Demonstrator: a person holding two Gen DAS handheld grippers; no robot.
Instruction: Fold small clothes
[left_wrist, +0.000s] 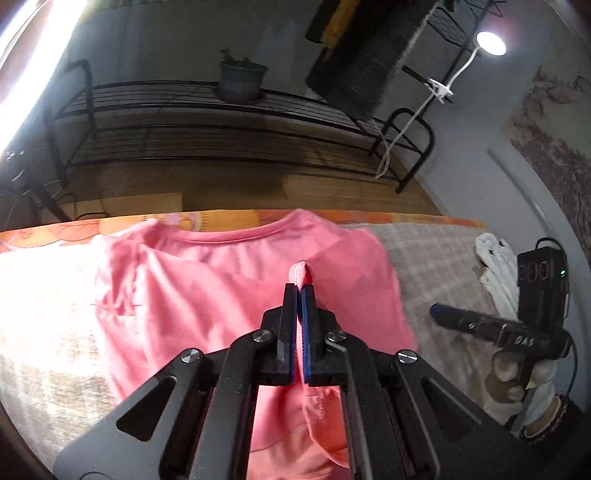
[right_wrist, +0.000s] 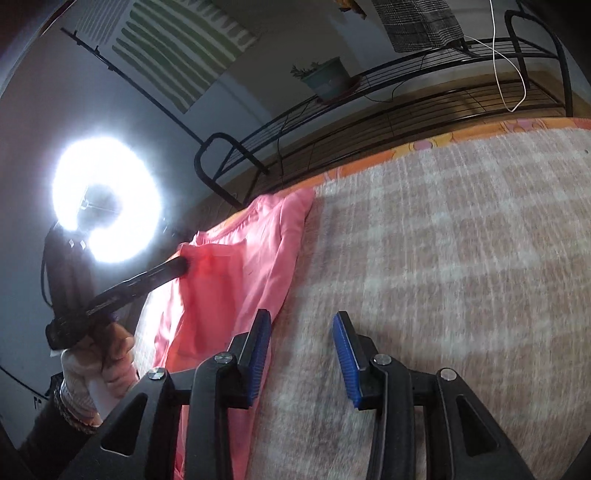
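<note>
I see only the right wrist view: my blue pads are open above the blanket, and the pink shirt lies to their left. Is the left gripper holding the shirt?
Observer: Yes. In the left wrist view the left gripper is shut on a pinched fold of the pink shirt.
Operator: Which part of the shirt points away from us?
Observer: The collar; it lies at the far edge of the bed.
Operator: Is anything else lying on the blanket?
Observer: A white cloth lies on the blanket, to the right of the shirt, behind the right gripper.
</note>
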